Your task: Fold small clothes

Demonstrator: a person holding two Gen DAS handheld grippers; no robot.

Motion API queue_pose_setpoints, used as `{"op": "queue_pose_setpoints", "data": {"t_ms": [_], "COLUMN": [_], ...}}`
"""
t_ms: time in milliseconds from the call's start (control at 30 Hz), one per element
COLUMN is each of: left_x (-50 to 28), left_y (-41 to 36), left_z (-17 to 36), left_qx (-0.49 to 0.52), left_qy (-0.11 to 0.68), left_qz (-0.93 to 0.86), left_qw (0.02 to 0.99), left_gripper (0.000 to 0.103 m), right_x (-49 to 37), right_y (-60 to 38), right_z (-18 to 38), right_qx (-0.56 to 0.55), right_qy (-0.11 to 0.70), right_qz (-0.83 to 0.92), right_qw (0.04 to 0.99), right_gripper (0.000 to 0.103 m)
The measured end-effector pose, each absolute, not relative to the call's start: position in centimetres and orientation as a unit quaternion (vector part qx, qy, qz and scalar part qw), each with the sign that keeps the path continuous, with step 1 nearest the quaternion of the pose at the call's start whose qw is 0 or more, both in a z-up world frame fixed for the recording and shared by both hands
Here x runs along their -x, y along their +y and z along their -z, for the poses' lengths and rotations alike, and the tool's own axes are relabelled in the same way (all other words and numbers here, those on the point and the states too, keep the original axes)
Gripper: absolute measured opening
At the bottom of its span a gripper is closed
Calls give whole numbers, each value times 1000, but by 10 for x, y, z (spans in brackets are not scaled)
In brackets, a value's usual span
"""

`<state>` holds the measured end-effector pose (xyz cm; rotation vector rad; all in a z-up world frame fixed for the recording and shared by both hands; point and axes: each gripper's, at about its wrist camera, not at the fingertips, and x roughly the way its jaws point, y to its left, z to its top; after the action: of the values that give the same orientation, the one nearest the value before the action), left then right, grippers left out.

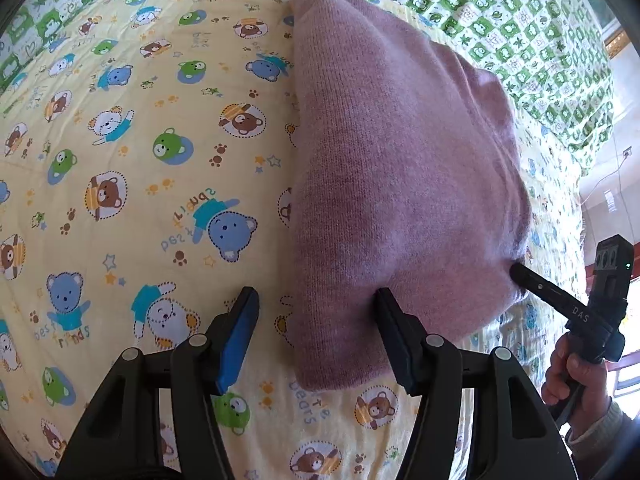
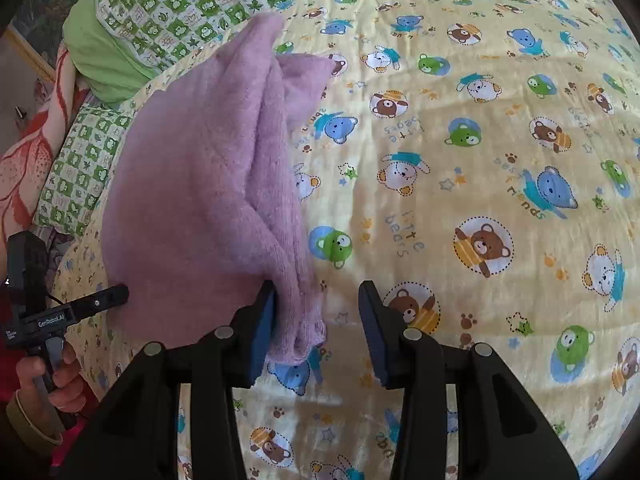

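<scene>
A purple knitted garment [image 1: 400,168] lies folded into a long bundle on the yellow bear-print sheet [image 1: 120,160]. My left gripper [image 1: 316,340] stands open over its near left edge: the right finger rests on the knit, the left finger on bare sheet. From the right, one finger [image 1: 536,286] of the other gripper touches the bundle's side. In the right wrist view the garment [image 2: 192,184] shows several stacked layers. Its near corner sits between the jaws of my right gripper [image 2: 318,332], against the left pad only. That gripper is open.
A green-and-white checked quilt [image 1: 520,40] runs along the back of the bed, with its roll [image 2: 160,20] at the top left in the right wrist view. A red patterned cloth [image 2: 28,152] hangs past the bed's edge. Hands [image 1: 568,372] [image 2: 52,380] hold the gripper handles.
</scene>
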<state>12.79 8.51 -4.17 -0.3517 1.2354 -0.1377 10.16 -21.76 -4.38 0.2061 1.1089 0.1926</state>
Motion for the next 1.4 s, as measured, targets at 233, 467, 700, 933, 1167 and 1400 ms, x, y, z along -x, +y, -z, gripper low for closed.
{"op": "queue_pose_setpoints", "data": {"t_ms": [233,467,700,933,1167,1400], "left_x": [-109,-74,-44,-11,1,-7], "left_y": [86,78,63,53,44,43], "left_z": [28,3,-1,1,3,-17], "left_qx": [153,118,80,40,10,-6], "left_qy": [567,527,502,481,474,446], "left_qz": [52,22,1,7,1,-14], "left_qw": [808,841,861,876,881,895], "left_gripper": [59,68,78,79,82,84], "right_x": [-81,-54,-23,9,27,25], "right_y": [-228,-218,-189,-165,-153,-145], "right_z": [30,6,-4,15,27,10], "right_qx": [-95,-82,-52,-17,11,33], "right_qy": [517,489,462,462,460,418], "right_qz": [-73,-74,-110,-128,-123,-137], "right_qw": [848,865,878,877,879,897], "right_gripper": [43,48,68,78,82,86]}}
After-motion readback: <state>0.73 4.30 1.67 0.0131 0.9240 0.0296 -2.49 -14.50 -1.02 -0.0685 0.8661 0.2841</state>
